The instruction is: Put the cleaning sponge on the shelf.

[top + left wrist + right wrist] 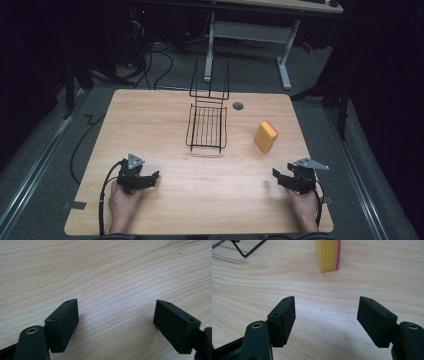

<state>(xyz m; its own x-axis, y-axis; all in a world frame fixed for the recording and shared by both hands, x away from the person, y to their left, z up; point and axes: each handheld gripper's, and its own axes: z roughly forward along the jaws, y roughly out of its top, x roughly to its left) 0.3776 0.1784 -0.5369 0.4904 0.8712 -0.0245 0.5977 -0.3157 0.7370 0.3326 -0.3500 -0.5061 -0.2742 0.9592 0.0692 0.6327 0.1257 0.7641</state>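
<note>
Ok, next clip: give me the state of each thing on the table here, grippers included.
Left gripper: open, holding nothing, low over the table near its front edge.
Right gripper: open, holding nothing, pointed toward the sponge.
Sponge: standing on edge, free of both grippers.
Wire rack: resting mid-table, nothing in it.

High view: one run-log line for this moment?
left gripper: open, empty | right gripper: open, empty | sponge: upright on table | wire rack: centre, untouched

Bare table [165, 125] except wire rack [207, 127] and sponge [265, 136]
</note>
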